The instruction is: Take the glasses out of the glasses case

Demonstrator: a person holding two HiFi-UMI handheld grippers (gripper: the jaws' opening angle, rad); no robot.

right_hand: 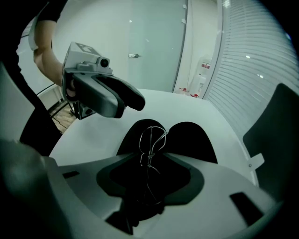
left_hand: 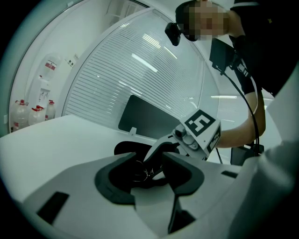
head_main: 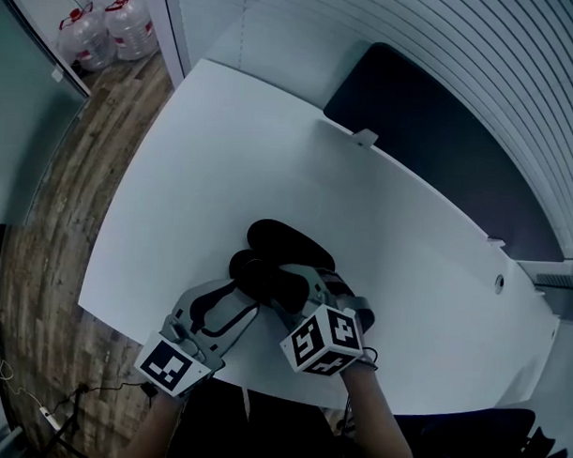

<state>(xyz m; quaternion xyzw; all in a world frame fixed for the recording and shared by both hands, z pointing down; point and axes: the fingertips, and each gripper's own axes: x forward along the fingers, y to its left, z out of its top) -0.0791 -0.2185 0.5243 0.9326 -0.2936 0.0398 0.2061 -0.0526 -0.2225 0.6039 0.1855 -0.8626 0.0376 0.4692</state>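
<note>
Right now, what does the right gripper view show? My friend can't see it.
Thin wire glasses stand between the open right tongs, over the open black glasses case on a white table. The left gripper shows upper left.

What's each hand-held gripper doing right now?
Left hand-held gripper: closed on the glasses case.
Right hand-held gripper: open, glasses between its jaws, not gripped.

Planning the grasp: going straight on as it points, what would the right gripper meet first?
Probably the wire glasses between its jaws, then the open glasses case beneath; depth is unclear.
</note>
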